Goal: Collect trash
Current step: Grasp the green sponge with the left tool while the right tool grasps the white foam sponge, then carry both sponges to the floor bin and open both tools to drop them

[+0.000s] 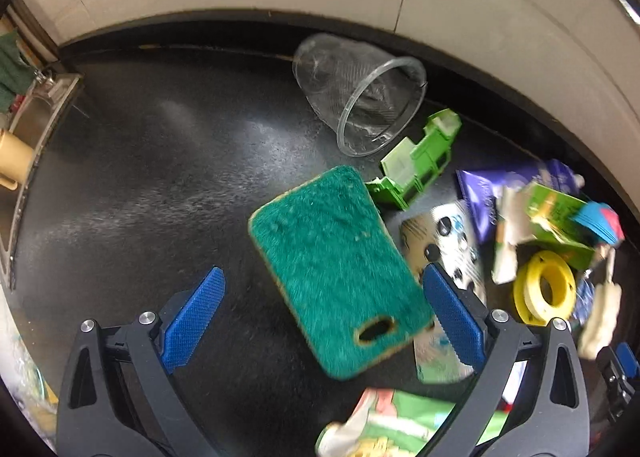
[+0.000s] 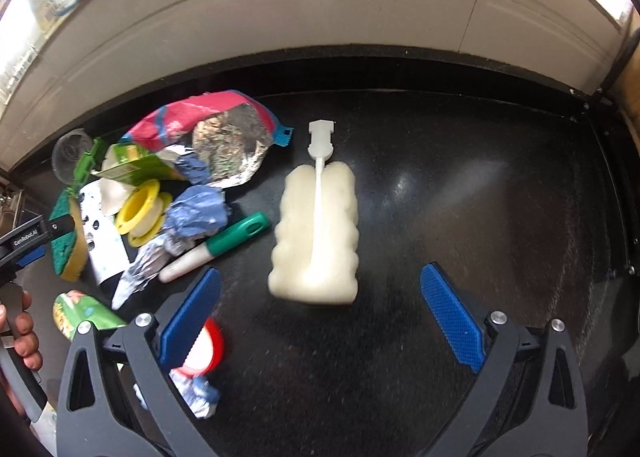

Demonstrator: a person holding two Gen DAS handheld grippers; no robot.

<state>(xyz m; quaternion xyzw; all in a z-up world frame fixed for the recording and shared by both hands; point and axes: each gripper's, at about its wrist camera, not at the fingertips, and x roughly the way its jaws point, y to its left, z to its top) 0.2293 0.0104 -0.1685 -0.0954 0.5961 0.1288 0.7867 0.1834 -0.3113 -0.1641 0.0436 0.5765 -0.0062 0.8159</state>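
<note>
Left gripper (image 1: pixel 324 317): we see its blue fingers (image 1: pixel 192 321) spread wide apart, gripping nothing; the green scouring sponge (image 1: pixel 336 269) sits tilted between them, blurred, and we cannot tell whether it touches the right-hand finger or rests flat on the desk (image 1: pixel 160 177).
Right gripper (image 2: pixel 320 317): its fingers (image 2: pixel 452 317) also stand wide apart and empty, hovering low over the black desk.
White sponge brush (image 2: pixel 316 233): lies on the desk just ahead of the right gripper, between its fingers' lines, with the plastic handle end (image 2: pixel 321 137) pointing toward the wall.
Trash pile: to the left in the right wrist view we see a red and foil snack bag (image 2: pixel 212 133), a yellow tape spool (image 2: pixel 140 213), crumpled blue paper (image 2: pixel 196 213) and a green and white marker (image 2: pixel 216 247), all crowded together.
Clear plastic cup (image 1: pixel 356 93): on its side near the back wall, just beside a green plastic piece (image 1: pixel 416 161).
Purple wrapper (image 1: pixel 480 197): at the right in the left wrist view, next to a blister card (image 1: pixel 444 241).
Red-rimmed lid (image 2: pixel 206 349): partly hidden behind the right gripper's left finger.
Sink (image 1: pixel 32 129): at the far left edge of the desk.
Person: a hand (image 2: pixel 20 337) holds the left gripper's handle at the left edge of the right wrist view.
</note>
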